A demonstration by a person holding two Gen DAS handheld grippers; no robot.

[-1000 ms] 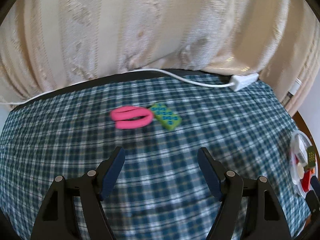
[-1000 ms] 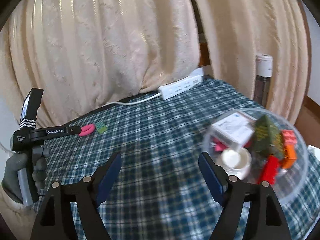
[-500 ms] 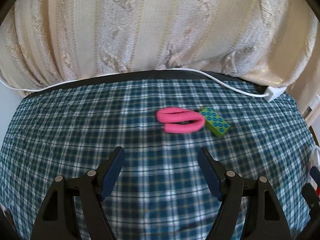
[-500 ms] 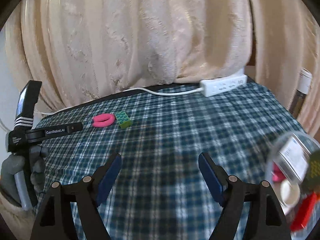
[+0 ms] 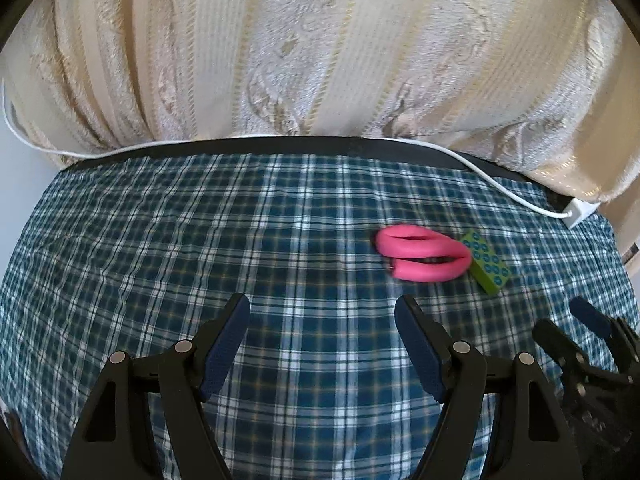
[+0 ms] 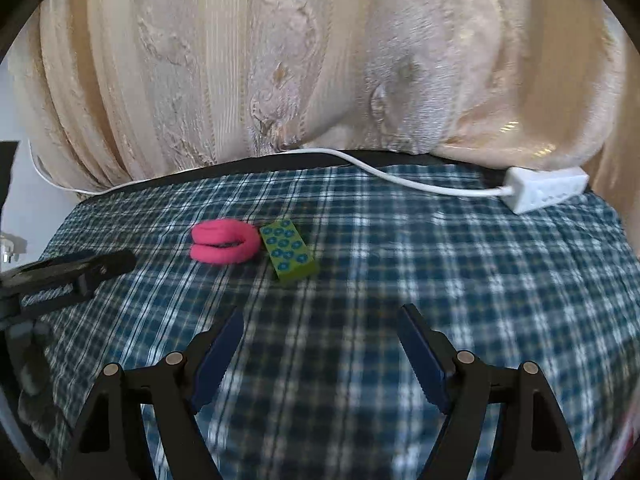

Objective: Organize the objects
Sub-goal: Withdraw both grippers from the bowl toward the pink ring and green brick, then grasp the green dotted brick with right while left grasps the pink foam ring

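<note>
Right wrist: pink ring [image 6: 224, 247] ahead-left of spread, empty right hand-held gripper [image 6: 320, 350].

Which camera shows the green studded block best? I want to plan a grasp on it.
The right wrist view: the green block lies near centre, its studded top and one side fully visible, touching the pink ring. In the left wrist view the block sits off to the right, smaller, one end hidden behind the ring.
</note>
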